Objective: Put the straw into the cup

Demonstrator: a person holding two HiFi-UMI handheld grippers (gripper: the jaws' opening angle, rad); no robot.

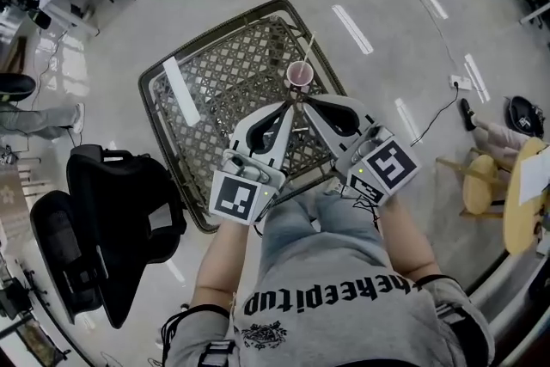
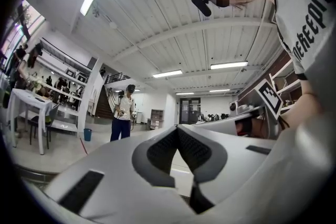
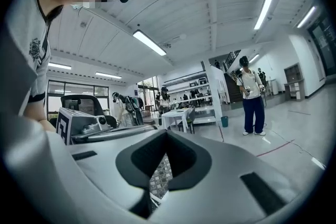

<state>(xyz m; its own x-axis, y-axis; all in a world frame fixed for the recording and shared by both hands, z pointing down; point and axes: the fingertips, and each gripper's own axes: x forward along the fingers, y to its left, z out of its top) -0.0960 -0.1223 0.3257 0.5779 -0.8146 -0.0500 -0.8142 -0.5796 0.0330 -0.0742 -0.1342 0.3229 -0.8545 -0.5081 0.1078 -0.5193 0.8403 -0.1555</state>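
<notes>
In the head view a small pink cup (image 1: 300, 76) stands on the far part of a green lattice table (image 1: 225, 73). A pale straw (image 1: 308, 46) stands in the cup and leans away to the right. My left gripper (image 1: 289, 105) and right gripper (image 1: 303, 100) sit side by side just in front of the cup, tips nearly touching each other. Both are shut with nothing held. In the left gripper view the left gripper (image 2: 178, 129) points up at the ceiling with its jaws meeting. The right gripper (image 3: 167, 134) looks the same; the lattice table (image 3: 159, 178) shows below its tips.
A white flat strip (image 1: 181, 90) lies on the table's left part. A black chair (image 1: 112, 219) stands left of the person. A yellow stool (image 1: 481, 182) and someone's feet (image 1: 481, 126) are at the right. Other people (image 3: 253, 97) stand farther off in the room.
</notes>
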